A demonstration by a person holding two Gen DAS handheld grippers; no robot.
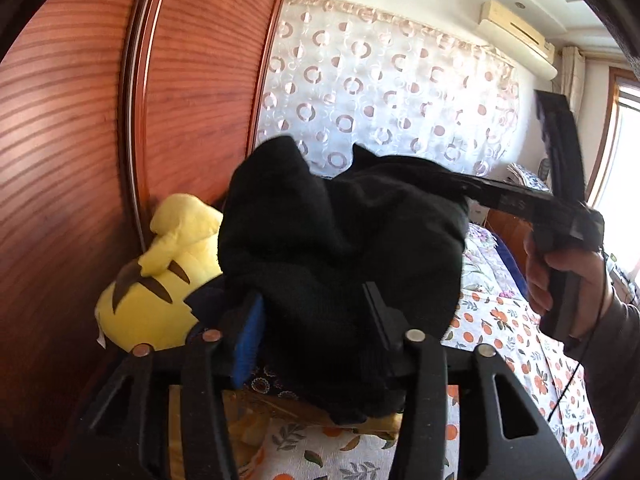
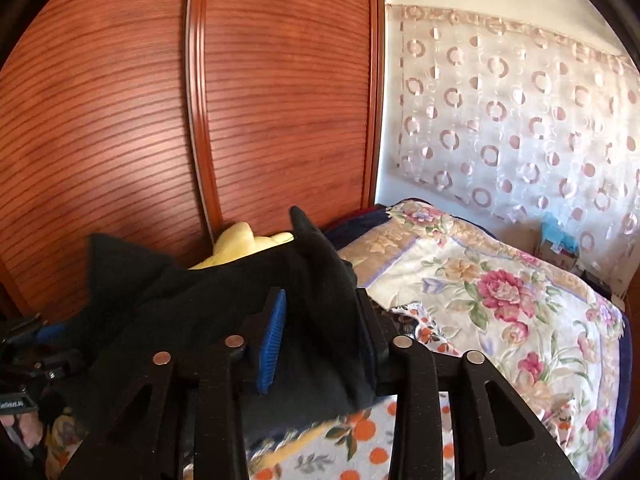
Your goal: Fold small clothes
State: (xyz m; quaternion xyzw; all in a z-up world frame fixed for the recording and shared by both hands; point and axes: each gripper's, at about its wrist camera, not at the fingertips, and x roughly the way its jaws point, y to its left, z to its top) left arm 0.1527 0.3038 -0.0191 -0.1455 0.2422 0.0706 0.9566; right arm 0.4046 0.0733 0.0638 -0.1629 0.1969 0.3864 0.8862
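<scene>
Your left gripper (image 1: 316, 320) and right gripper (image 2: 320, 320) both stand spread. The black garment (image 1: 340, 232) hangs bunched between each pair of jaws, above the bed (image 2: 500, 280), unpinched.

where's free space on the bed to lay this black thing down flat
Bare orange-print sheet lies below the black garment, between the grippers and the floral quilt. Crowded toward the wooden wardrobe: the yellow plush toy sits there.
</scene>
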